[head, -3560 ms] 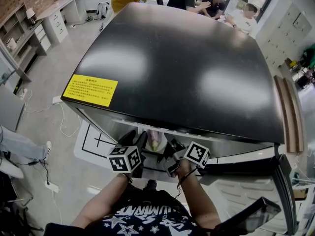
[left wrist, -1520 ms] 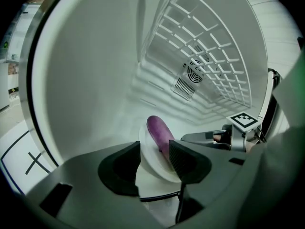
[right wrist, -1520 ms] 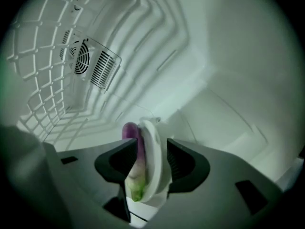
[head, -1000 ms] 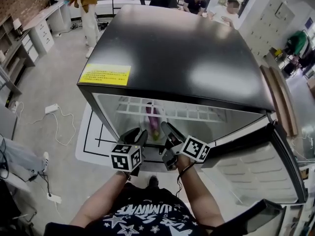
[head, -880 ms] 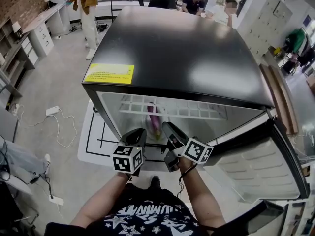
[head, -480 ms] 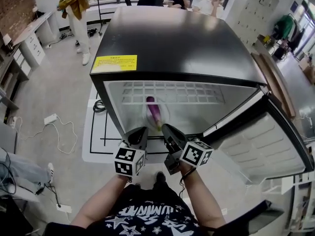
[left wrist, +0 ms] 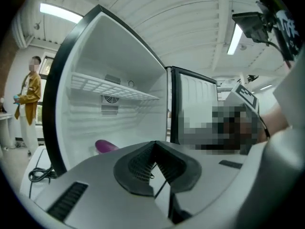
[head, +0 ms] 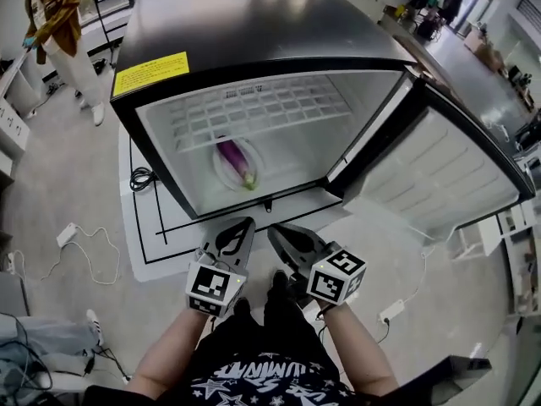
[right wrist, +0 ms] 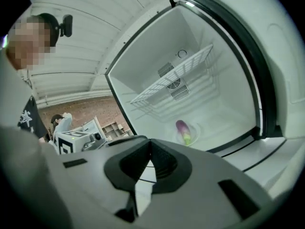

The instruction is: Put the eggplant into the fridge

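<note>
A: The eggplant [head: 235, 161] lies on the plate [head: 218, 174] on the fridge [head: 254, 24] floor, 12 o'clock from us.

B: Left gripper [head: 240, 227] clenched, empty. Right gripper [head: 279, 232] has just been closing on nothing. Both are outside, 6 o'clock of the opening.

A: We judge the placing done. Next we push the door [head: 439, 167] at 3 o'clock shut, gently.

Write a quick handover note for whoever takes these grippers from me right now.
Left gripper: shut, empty, outside the fridge.
Right gripper: jaws have just closed, nothing between them.
Eggplant: lying on a white dish on the fridge floor, under the wire shelf.
Done: eggplant is in.
Left: the door stands open; probably close it.
</note>
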Demonstrator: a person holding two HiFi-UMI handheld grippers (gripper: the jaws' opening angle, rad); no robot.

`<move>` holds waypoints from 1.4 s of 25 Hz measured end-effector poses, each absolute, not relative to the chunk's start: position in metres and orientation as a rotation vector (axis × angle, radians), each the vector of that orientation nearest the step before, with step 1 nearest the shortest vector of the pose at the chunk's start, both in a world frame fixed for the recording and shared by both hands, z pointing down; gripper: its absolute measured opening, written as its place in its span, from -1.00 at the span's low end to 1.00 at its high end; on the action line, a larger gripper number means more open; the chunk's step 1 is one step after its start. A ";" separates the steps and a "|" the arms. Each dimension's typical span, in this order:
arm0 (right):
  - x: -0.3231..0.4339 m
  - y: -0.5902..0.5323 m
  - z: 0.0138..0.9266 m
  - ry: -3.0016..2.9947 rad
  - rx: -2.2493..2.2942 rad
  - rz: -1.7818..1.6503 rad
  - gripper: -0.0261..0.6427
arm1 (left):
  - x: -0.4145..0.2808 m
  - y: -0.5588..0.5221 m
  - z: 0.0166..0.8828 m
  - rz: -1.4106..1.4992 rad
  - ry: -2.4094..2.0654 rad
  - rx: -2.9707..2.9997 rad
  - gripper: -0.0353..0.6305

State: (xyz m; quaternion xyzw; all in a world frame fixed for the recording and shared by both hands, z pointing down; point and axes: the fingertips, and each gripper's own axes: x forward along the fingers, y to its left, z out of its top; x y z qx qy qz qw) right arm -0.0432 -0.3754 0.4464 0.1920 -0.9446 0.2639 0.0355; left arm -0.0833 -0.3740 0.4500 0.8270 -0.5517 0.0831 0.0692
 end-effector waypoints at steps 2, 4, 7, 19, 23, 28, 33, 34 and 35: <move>-0.029 -0.364 0.446 -2.903 0.660 0.800 -0.90 | -0.074 -0.367 0.455 0.251 -1.587 2.512 -0.87; -0.013 -0.354 0.447 -2.890 0.723 0.811 -0.90 | -0.067 -0.356 0.461 0.255 -1.541 2.511 -0.87; 0.002 -0.344 0.454 -2.865 0.788 0.828 -0.90 | -0.058 -0.341 0.467 0.256 -1.481 2.497 -0.87; 0.023 -0.242 0.457 -2.901 0.720 0.717 -0.90 | -0.016 -0.241 0.467 0.262 -1.499 2.438 -0.87; 0.045 -0.172 0.450 -2.915 0.680 0.713 -0.90 | 0.004 -0.171 0.461 0.263 -1.556 2.396 -0.87; 0.069 -0.082 0.446 -2.936 0.614 0.704 -0.90 | 0.024 -0.074 0.455 0.258 -1.628 2.352 -0.87; 0.069 -0.026 0.440 -2.961 0.538 0.676 -0.90 | 0.028 -0.015 0.446 0.235 -1.700 2.320 -0.87; 0.069 -0.019 0.439 -2.966 0.526 0.665 -0.90 | 0.029 -0.008 0.442 0.230 -1.712 2.322 -0.87; 0.068 -0.012 0.437 -2.970 0.518 0.655 -0.90 | 0.031 -0.003 0.437 0.224 -1.723 2.326 -0.87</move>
